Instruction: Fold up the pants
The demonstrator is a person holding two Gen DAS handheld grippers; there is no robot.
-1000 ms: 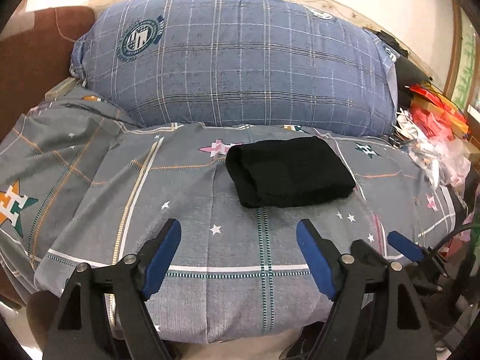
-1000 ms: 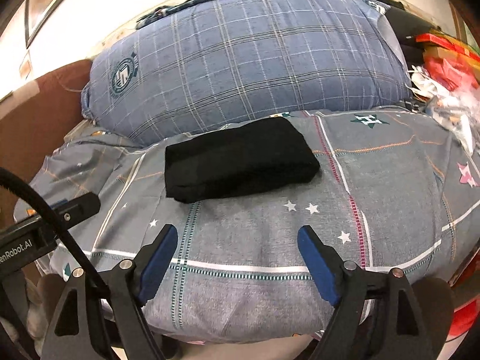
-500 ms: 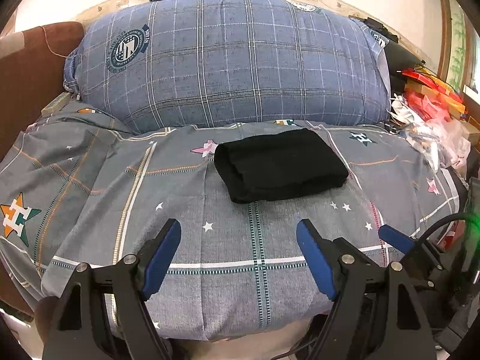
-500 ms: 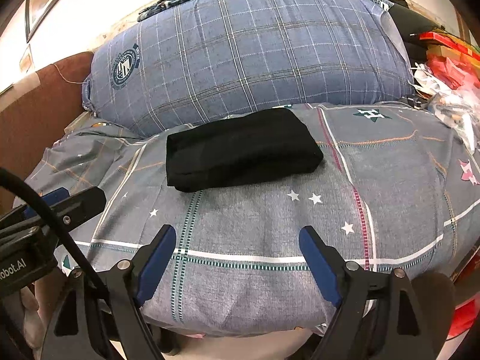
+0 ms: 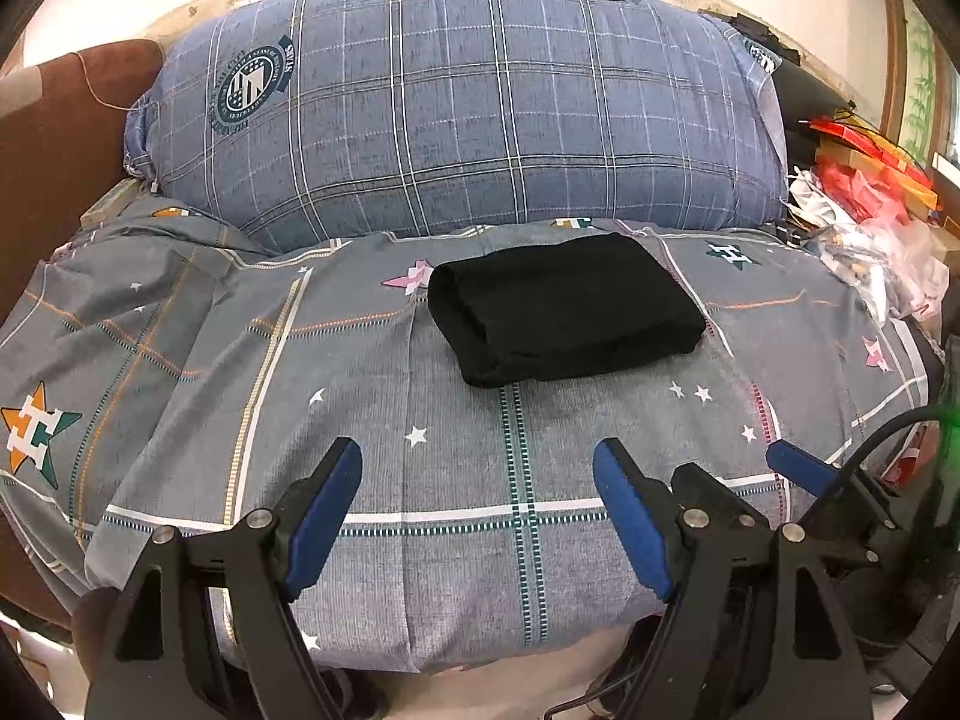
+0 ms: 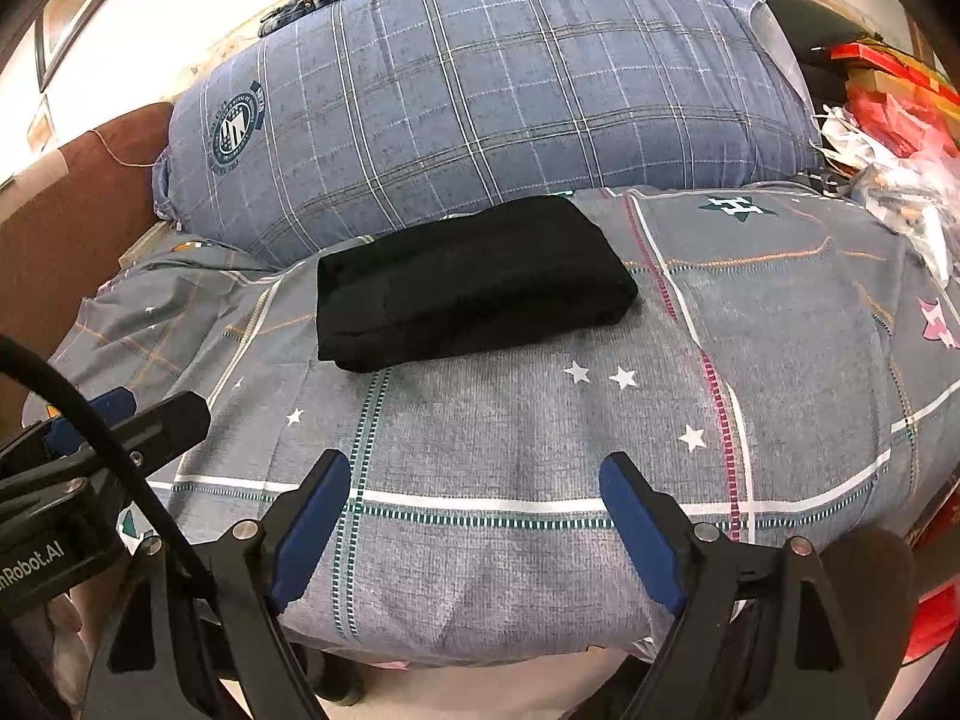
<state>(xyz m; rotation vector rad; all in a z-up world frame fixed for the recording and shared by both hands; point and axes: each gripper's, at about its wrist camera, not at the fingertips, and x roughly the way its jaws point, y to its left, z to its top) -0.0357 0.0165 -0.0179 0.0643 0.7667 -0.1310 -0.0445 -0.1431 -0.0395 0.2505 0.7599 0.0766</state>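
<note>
While the folded black pants [image 5: 564,309] lie mid-bed, bare gray star-print bedspread [image 5: 420,480] surrounds them, its near edge falling away below us. Behind, a blue plaid pillow [image 5: 468,108] leans; red clutter [image 5: 864,180] crowds the right. Our left tongs [image 5: 477,510] and right tongs [image 6: 474,516] hover spread, empty, well short of the pants.

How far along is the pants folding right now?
Done: the black pants lie as a compact folded bundle on the grey star-print bedspread, in front of the blue plaid pillow. In hand: nothing; the left gripper and right gripper have open, empty jaws, short of the bundle. Left: apparently nothing.
</note>
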